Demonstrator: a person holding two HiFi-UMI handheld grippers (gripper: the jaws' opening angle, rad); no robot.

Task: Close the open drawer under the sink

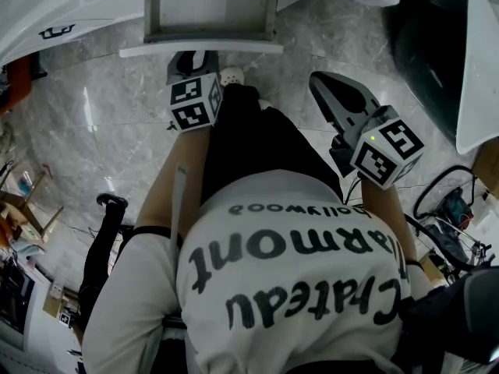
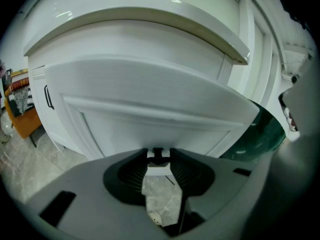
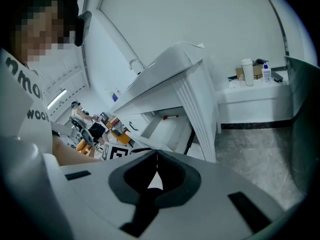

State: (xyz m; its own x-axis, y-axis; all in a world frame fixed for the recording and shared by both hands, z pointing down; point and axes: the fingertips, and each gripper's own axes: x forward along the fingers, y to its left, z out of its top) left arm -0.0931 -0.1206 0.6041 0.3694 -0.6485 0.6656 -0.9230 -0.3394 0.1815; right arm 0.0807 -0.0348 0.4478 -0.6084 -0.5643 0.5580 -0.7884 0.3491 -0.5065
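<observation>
Under the white sink counter [image 1: 70, 6] the drawer [image 1: 210, 10] stands pulled out, its white front panel [image 1: 199, 49] toward me. My left gripper [image 1: 193, 59] is right at that panel. In the left gripper view the panel [image 2: 150, 109] fills the frame; the left gripper [image 2: 158, 156] is narrowly open, tips against the panel's lower edge, floor showing through the gap. My right gripper [image 1: 321, 80] hangs in the air to the right, away from the drawer. It is shut and empty [image 3: 156, 156], and its view shows the open drawer [image 3: 167, 126] from the side.
My black-trousered leg [image 1: 249, 139] and white shoe [image 1: 232, 75] are just below the drawer. A dark glassy panel [image 1: 429, 45] stands at right, with cables [image 1: 452, 201] on the marble floor. A neighbouring cabinet door has a black handle [image 2: 48, 96]. Bottles [image 3: 255, 71] sit on a far ledge.
</observation>
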